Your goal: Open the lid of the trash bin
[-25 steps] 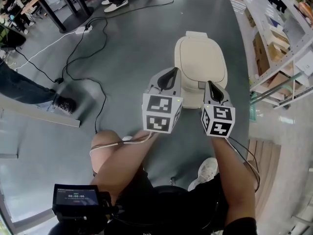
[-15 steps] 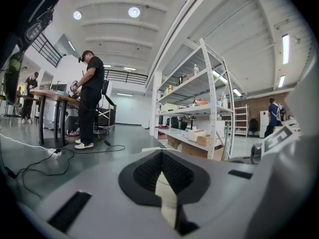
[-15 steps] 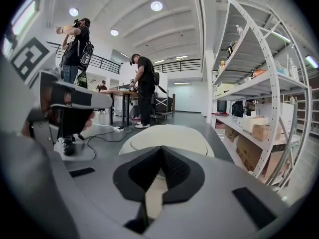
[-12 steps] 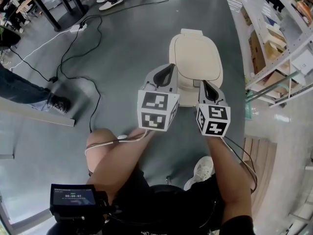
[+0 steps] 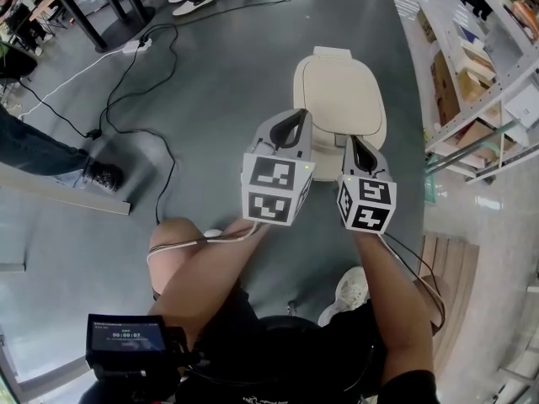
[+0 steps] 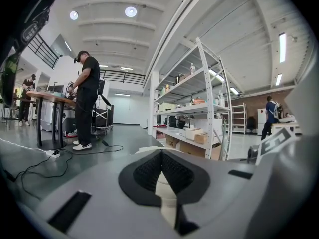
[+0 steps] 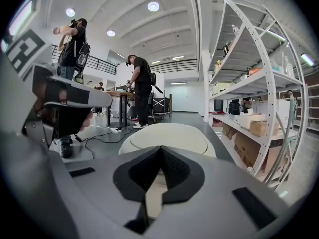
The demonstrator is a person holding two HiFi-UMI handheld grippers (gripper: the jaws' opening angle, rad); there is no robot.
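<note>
Nearby, trash bin point(image 5: 341, 87); left tool point(image 5: 298, 116), right tool point(image 5: 348, 140) pinched together.

Digits on the small screen point(image 5: 128, 337) are too blurred to read.

Tiny shift really: the grey two-jaw left gripper point(image 5: 294, 121) drifts right and a bit forward, now overlapping the front-left edge of the cream oval-lidded plastic trash bin point(image 5: 341, 87); the grey right gripper point(image 5: 352, 144) nudges forward too.

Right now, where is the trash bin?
The trash bin stands right of centre in the head view, just beyond the left gripper and right gripper, with shelves at its right.
</note>
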